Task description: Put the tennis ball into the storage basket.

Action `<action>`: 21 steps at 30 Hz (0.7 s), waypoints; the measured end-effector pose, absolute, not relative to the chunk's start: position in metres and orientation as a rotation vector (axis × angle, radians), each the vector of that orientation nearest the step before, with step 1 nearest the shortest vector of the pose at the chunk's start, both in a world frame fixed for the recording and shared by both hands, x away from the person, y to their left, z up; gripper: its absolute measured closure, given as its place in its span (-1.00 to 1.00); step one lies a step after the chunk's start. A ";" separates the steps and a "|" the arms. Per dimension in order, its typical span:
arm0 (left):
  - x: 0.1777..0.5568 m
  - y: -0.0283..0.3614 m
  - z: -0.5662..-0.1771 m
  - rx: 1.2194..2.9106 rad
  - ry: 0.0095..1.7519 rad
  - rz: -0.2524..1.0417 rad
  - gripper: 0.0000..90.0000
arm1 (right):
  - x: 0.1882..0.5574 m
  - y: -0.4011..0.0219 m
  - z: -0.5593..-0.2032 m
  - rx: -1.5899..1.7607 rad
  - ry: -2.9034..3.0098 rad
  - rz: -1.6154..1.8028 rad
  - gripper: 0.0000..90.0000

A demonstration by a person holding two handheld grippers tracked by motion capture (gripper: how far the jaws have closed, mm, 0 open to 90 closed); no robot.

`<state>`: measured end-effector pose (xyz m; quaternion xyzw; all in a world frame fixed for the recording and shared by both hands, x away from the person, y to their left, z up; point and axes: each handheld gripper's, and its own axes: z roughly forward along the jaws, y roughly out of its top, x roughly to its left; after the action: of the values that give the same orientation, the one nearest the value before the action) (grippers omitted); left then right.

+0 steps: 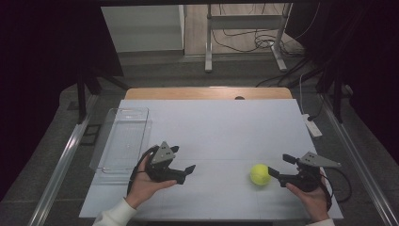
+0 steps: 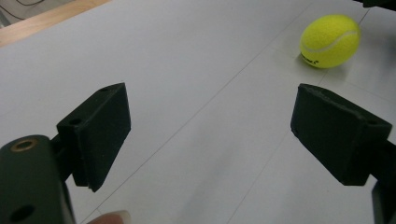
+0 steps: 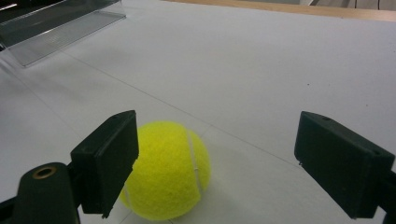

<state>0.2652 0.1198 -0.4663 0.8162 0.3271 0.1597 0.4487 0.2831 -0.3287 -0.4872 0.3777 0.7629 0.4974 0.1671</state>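
The tennis ball (image 3: 166, 170) has a fuzzy, matt felt nap in bright yellow-green, crossed by a smooth white seam. The bench (image 1: 211, 132) carries a smooth, matt pale-grey sheet scored by thin straight lines; along its far edge a strip of light wood shows a soft sheen. The clear tray (image 1: 123, 139) looks like hard transparent plastic, glossy, with glints along its walls. The left tongs (image 2: 210, 135) have matt black pads, slightly grainy, with roughened edges and a brass-coloured metal insert in the body. The right tongs (image 3: 217, 163) are the same dull black, topped in the high view by a smooth grey plate.
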 end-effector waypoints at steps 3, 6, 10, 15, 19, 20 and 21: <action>0.266 0.118 -0.466 2.027 0.803 0.393 -0.71 | 0.283 -0.329 -0.487 1.074 2.170 1.415 -0.69; 0.267 0.116 -0.467 2.031 0.799 0.387 -0.71 | 0.283 -0.330 -0.487 1.077 2.168 1.411 -0.69; 0.268 0.113 -0.467 2.034 0.797 0.382 -0.72 | 0.283 -0.330 -0.487 1.077 2.169 1.411 -0.69; 0.270 0.108 -0.467 2.041 0.787 0.379 -0.71 | 0.283 -0.330 -0.488 1.077 2.171 1.412 -0.69; 0.271 0.103 -0.467 2.047 0.780 0.373 -0.71 | 0.283 -0.330 -0.488 1.077 2.171 1.412 -0.69; 0.271 0.102 -0.467 2.050 0.780 0.371 -0.71 | 0.283 -0.330 -0.488 1.077 2.171 1.412 -0.69; 0.272 0.100 -0.467 2.052 0.776 0.369 -0.71 | 0.283 -0.330 -0.488 1.076 2.172 1.412 -0.69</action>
<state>0.2718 0.1004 -0.4673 0.8272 0.3129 0.1487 0.4423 0.2829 -0.3302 -0.4876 0.3782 0.7633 0.4963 0.1676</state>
